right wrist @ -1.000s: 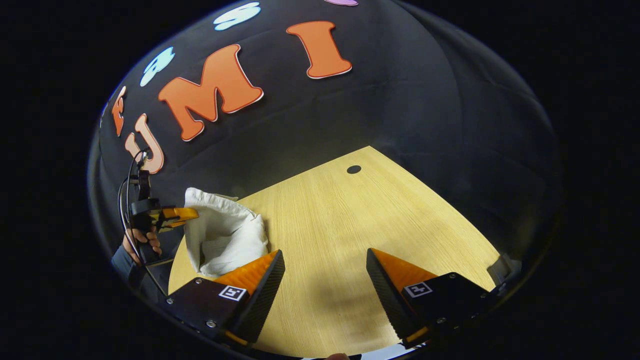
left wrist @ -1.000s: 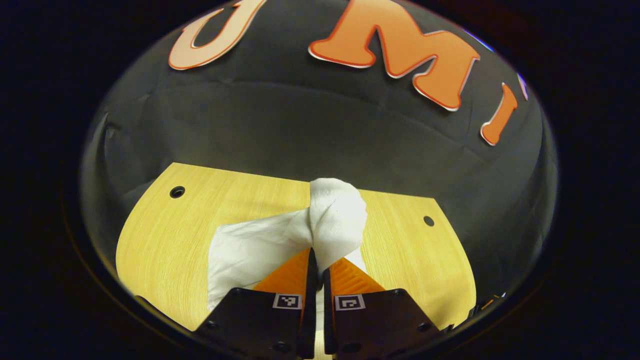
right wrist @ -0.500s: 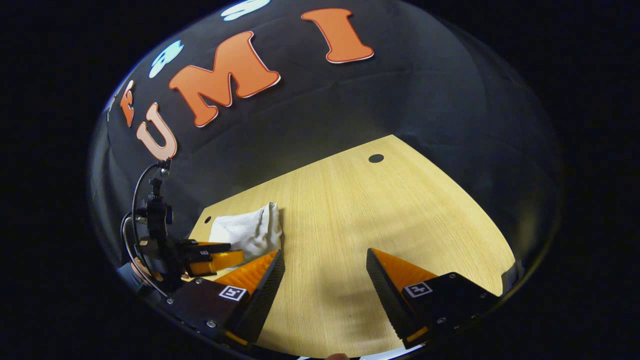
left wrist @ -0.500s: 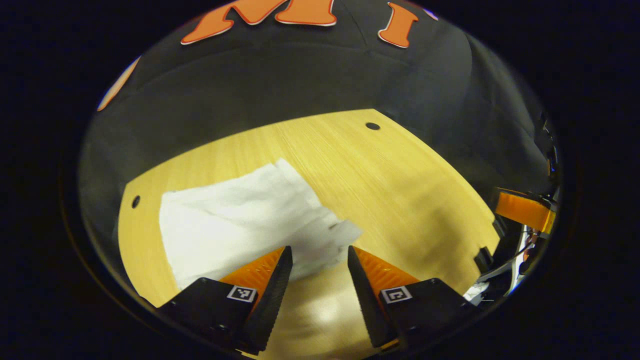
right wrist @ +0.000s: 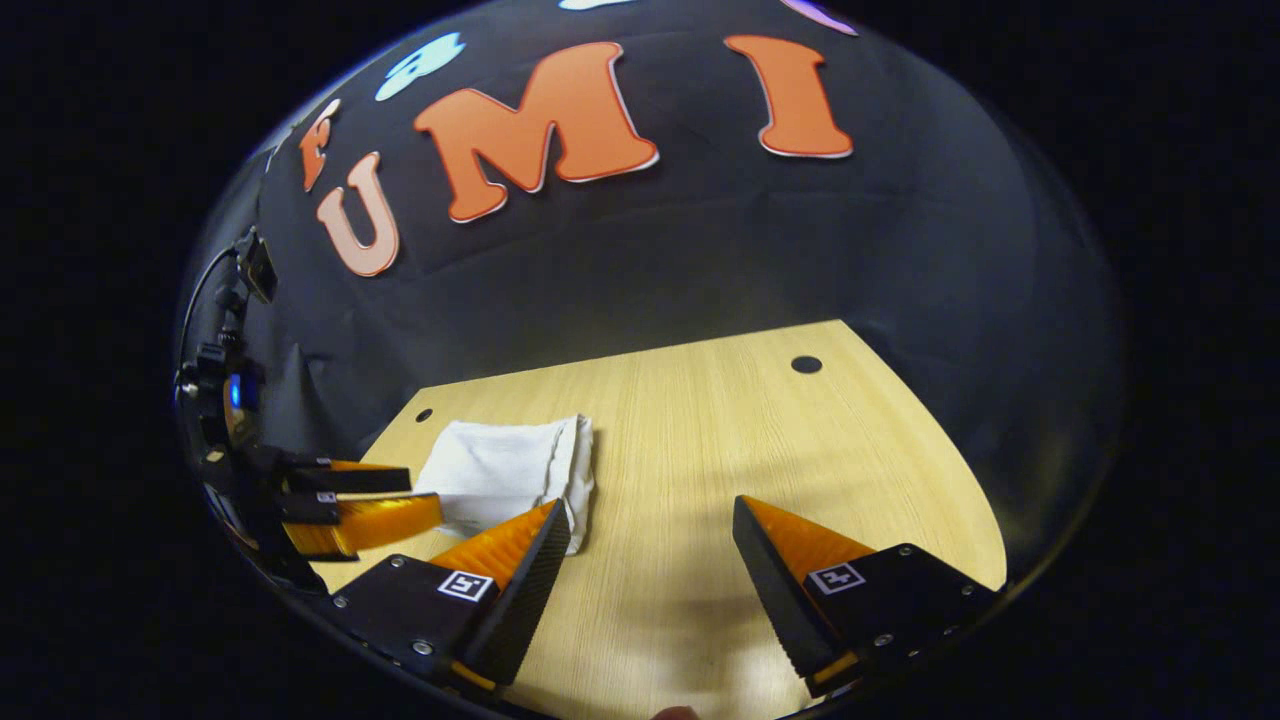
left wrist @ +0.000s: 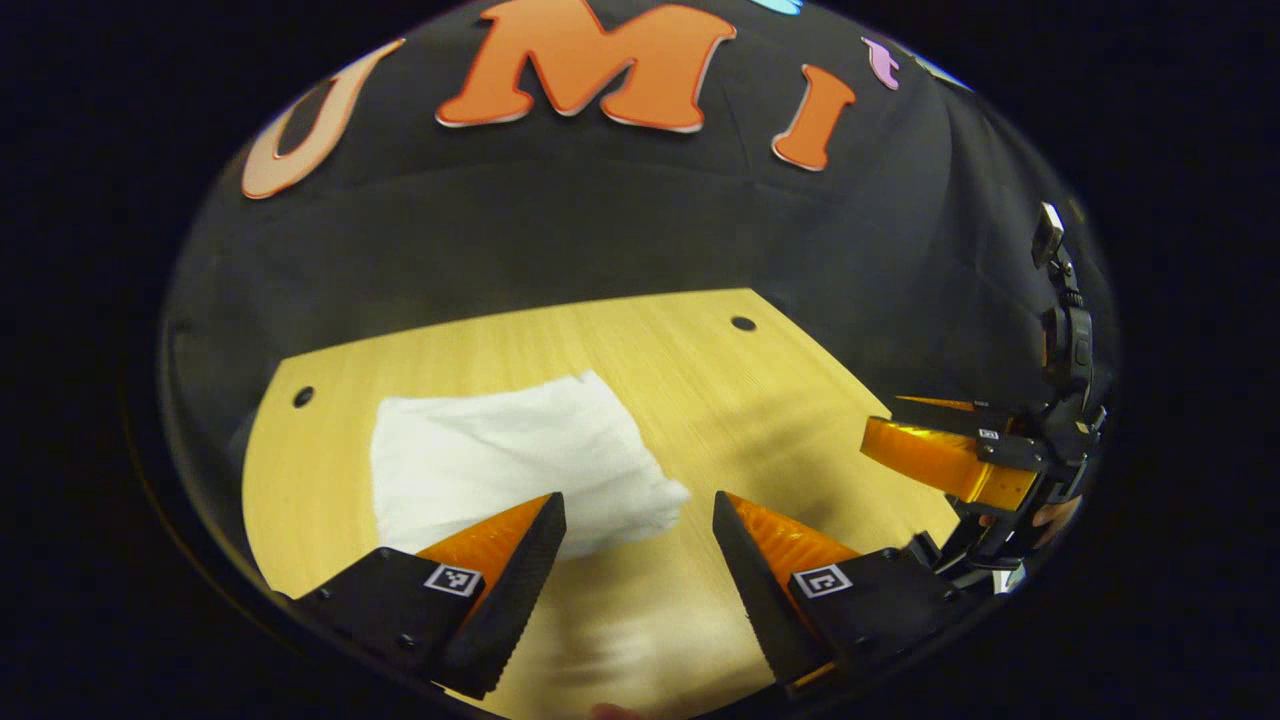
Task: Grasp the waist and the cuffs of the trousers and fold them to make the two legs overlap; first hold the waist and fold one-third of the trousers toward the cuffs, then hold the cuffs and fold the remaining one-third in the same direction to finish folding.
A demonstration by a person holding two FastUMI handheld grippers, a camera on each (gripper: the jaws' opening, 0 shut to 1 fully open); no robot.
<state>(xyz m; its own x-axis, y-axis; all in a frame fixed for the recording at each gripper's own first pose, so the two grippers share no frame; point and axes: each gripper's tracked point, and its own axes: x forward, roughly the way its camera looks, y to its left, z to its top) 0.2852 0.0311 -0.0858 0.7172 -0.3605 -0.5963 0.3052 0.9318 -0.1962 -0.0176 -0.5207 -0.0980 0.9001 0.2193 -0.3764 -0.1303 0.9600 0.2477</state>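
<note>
The white trousers [left wrist: 510, 465] lay on the wooden tabletop [left wrist: 760, 400] as a compact, roughly rectangular bundle toward its left side, with layered edges stacked along one side in the right gripper view [right wrist: 505, 468]. Judged from that shape, the folds looked complete or nearly so.

The left gripper [left wrist: 632, 540] hung above the tabletop with its 2 fingers spread apart and nothing between them; the near corner of the bundle sat just ahead of the gap. The right gripper [right wrist: 650, 550] also had its 2 fingers wide apart over bare wood, holding nothing, with the bundle just beyond its left finger. Each gripper showed at the edge of the other's view, the right one [left wrist: 945, 460] off to the side and the left one [right wrist: 350, 510] close beside the cloth.

Risks from here, as I judged them:

- The nearest corner of the bundle in the left gripper view looked rounded and slightly loose. A finger passing low over it could have snagged the top layer and peeled the fold open.
- The stacked edges were not perfectly flush, so a nudge from the side could have slid the layers apart.
- The cloth looked soft and light, so it might have relaxed by itself if the last fold was not pressed flat.
- The bundle lay near the left edge of the tabletop, so a sideways push might have carried part of it over.
</note>
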